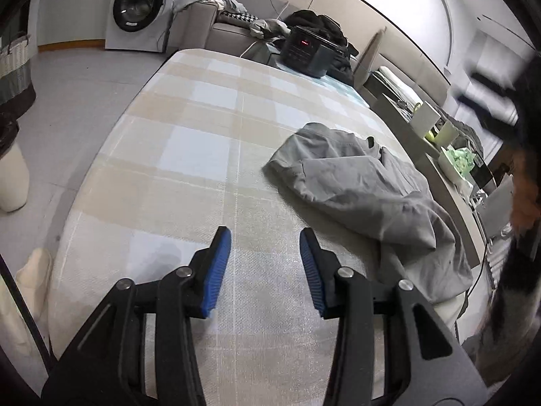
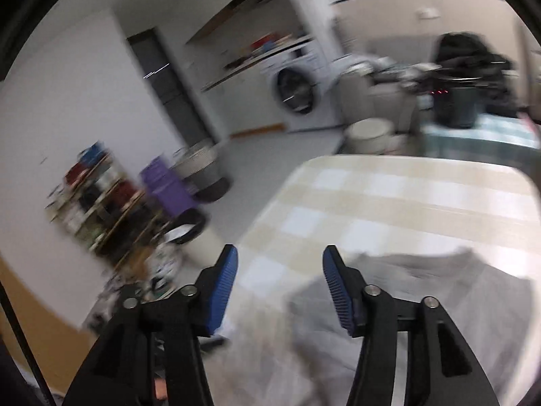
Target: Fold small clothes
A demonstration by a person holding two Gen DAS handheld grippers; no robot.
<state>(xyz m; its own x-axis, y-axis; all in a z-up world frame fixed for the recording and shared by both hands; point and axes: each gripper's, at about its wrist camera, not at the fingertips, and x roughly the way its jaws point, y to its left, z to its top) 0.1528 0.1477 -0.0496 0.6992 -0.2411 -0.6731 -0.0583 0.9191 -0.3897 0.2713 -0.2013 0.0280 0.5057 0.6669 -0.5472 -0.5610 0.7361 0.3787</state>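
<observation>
A grey garment [image 1: 365, 186] lies partly folded on the plaid table cover [image 1: 203, 142], toward the right edge. My left gripper [image 1: 265, 237] hovers over bare cloth to the garment's left, open, nothing between its blue pads [image 1: 219, 264]. In the blurred right wrist view my right gripper [image 2: 279, 253] is open above the table's near edge, empty. The grey garment [image 2: 422, 287] spreads below and to the right of it. A dark blurred shape at the far right of the left wrist view may be that gripper [image 1: 490, 105] held in a person's hand [image 1: 522, 196].
A black appliance [image 1: 311, 52] stands at the table's far end, before a sofa with piled clothes [image 1: 318, 22]. A washing machine [image 1: 142, 6] stands at the back. Left of the table are a purple bin [image 2: 165, 186], a shelf rack [image 2: 91, 203] and baskets [image 2: 199, 162].
</observation>
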